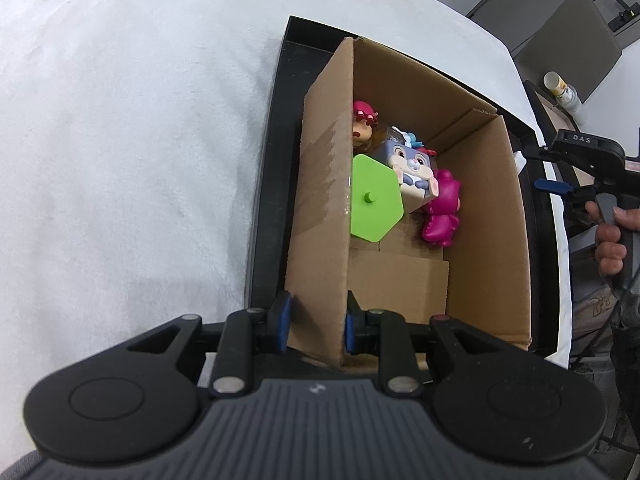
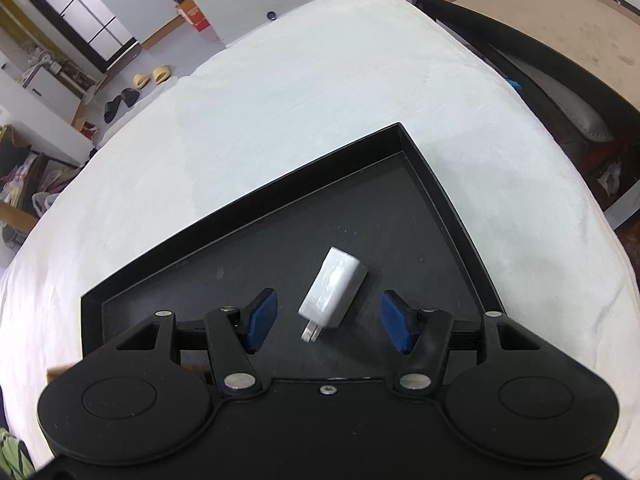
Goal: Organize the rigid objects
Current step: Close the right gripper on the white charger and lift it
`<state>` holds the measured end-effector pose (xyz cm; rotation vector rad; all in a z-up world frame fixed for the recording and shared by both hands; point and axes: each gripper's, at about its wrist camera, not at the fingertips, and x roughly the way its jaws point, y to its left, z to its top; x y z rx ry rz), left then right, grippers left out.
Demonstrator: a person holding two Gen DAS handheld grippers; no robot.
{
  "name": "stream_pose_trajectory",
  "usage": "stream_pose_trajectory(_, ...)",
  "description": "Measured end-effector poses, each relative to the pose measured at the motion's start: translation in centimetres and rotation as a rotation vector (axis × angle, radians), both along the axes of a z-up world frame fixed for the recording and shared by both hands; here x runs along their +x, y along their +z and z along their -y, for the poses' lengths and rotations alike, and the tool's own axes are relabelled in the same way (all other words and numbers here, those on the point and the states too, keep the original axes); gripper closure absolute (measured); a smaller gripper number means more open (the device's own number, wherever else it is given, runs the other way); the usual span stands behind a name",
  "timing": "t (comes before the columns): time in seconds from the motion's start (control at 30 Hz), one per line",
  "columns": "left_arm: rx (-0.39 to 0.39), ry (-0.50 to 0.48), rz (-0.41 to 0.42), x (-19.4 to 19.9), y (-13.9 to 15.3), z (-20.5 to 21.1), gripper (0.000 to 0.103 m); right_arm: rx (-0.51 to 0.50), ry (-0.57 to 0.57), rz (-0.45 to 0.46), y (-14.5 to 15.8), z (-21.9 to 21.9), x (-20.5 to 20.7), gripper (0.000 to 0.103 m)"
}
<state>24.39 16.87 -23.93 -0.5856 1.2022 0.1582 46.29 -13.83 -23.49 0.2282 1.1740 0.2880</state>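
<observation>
Between the spread pads of the right claw (image 2: 326,320), touching neither, a white charger (image 2: 334,287) lies flat on the black tray (image 2: 224,256), its long axis running away from the claw and tilted rightward, prongs pointing back at the claw. The left claw (image 1: 316,322) pinches the near wall of the box (image 1: 320,184); ahead inside lie a green lid (image 1: 374,202), a bunny cube (image 1: 414,168) and pink figures (image 1: 440,208).
</observation>
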Motion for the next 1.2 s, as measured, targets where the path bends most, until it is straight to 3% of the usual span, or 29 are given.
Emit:
stream_pose_trajectory(0.5,0.000,-0.004,0.012,-0.3,0.3,-0.2,0.078,-0.110,0.015,-0.039,-1.8,-2.4,1.0,0.048)
stream_pose_trajectory(0.53,-0.001,-0.002,0.014,-0.3,0.3,-0.1,0.078,-0.116,0.029,-0.047,-1.8,-2.6,0.8,0.058)
stream_pose_trajectory(0.57,-0.003,0.000,0.015,-0.3,0.3,-0.2,0.078,-0.119,0.042,-0.058,-1.9,-2.7,0.7,0.075)
stream_pose_trajectory(0.63,-0.006,0.005,0.013,-0.4,0.3,-0.3,0.078,-0.135,0.040,-0.084,-2.0,-2.6,0.4,0.082)
stream_pose_trajectory(1.2,-0.007,0.007,-0.018,-0.3,0.2,-0.2,0.078,-0.054,0.036,-0.069,0.2,1.6,-5.1,0.083)
